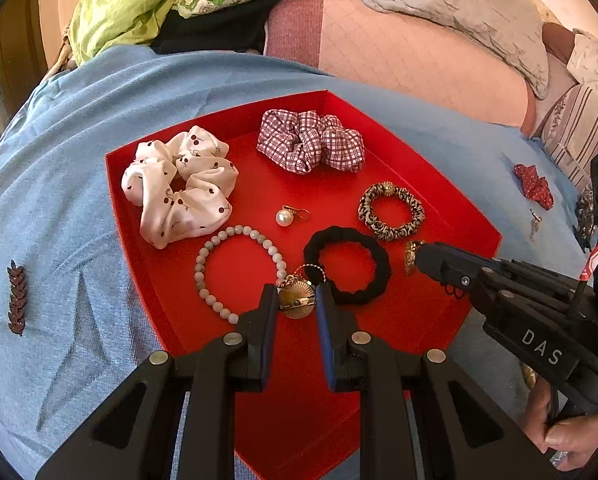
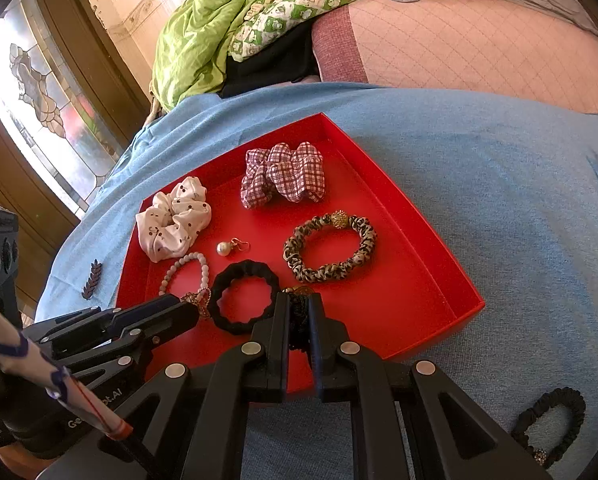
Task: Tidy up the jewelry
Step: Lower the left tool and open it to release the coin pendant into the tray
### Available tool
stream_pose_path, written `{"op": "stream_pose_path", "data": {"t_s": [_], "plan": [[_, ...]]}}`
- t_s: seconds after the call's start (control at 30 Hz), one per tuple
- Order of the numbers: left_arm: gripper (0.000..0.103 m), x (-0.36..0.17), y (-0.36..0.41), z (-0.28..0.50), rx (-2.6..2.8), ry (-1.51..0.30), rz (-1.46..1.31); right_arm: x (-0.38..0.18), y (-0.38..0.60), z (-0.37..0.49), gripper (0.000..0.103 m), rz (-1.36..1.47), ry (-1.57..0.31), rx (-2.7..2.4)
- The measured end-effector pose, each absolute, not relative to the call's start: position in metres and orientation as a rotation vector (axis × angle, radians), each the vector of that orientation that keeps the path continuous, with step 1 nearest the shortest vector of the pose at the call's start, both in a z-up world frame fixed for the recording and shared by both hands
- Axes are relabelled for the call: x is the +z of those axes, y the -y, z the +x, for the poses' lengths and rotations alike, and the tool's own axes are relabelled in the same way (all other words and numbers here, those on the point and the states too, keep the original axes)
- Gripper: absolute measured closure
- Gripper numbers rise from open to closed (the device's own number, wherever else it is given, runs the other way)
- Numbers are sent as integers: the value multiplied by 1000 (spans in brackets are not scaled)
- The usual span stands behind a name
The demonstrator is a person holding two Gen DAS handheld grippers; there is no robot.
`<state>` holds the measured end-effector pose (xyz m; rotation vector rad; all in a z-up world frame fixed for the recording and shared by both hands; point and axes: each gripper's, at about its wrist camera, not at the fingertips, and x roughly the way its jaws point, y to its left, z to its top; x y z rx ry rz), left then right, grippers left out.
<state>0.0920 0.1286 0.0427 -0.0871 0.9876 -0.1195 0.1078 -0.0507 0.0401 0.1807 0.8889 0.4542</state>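
A shallow red tray (image 1: 379,120) sits on the blue cloth. At its back lie a white dotted scrunchie (image 1: 179,186) and a red-checked scrunchie (image 1: 311,140). Nearer are a pearl earring (image 1: 285,217), a leopard-print hair tie (image 1: 391,210), a pale bead bracelet (image 1: 203,268) and a black hair tie (image 1: 347,266), all flat. A round gold brooch (image 1: 297,300) is pinched upright at the front.
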Motion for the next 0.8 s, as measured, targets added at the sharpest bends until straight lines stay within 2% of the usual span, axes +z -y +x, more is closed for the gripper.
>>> {"op": "stream_pose_path", "data": {"t_s": [0.57, 0.8], "plan": [[84, 41, -128, 93, -119, -995, -84, 39, 52, 107, 92, 186, -893, 456], [79, 41, -124, 92, -123, -995, -75, 38, 51, 106, 89, 184, -893, 458]]}}
